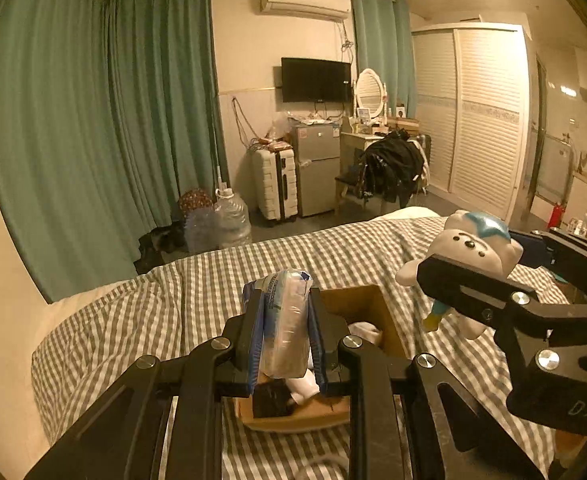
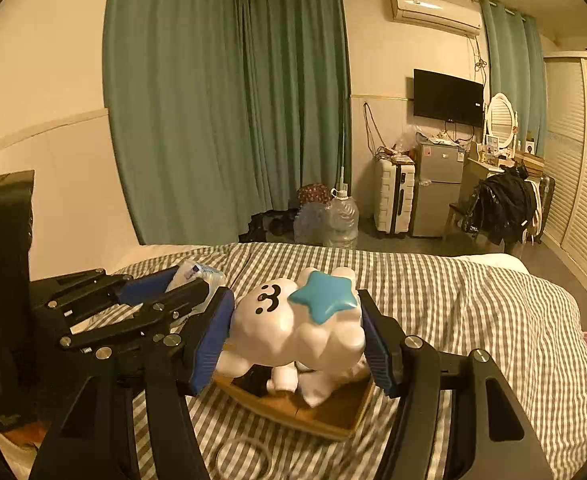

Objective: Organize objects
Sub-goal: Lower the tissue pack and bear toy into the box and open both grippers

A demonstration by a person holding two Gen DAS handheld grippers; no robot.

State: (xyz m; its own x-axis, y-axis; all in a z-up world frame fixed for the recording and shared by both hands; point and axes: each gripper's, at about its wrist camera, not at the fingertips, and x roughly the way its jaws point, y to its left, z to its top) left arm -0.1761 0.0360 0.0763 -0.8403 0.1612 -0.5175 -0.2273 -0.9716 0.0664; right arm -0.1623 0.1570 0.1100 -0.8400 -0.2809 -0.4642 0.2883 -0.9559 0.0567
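Note:
My left gripper [image 1: 285,320] is shut on a clear plastic pack with a blue-and-white label [image 1: 287,320] and holds it upright above an open cardboard box [image 1: 377,312] on the bed. My right gripper [image 2: 297,328] is shut on a white toy figure with a blue star [image 2: 301,320] and holds it over the same box [image 2: 333,416]. In the left wrist view the right gripper [image 1: 473,280] and the toy [image 1: 473,248] are at the right. In the right wrist view the left gripper [image 2: 181,284] and its pack [image 2: 197,274] are at the left. Dark and white items lie in the box.
The bed has a grey-and-white checked cover [image 1: 173,312]. Beyond it are water jugs [image 1: 233,220], a white suitcase [image 1: 275,184], a small fridge [image 1: 317,168], a chair with dark clothes [image 1: 393,168], a wardrobe [image 1: 481,112] and green curtains [image 1: 93,120]. A white cable [image 2: 241,456] lies near the bed's front.

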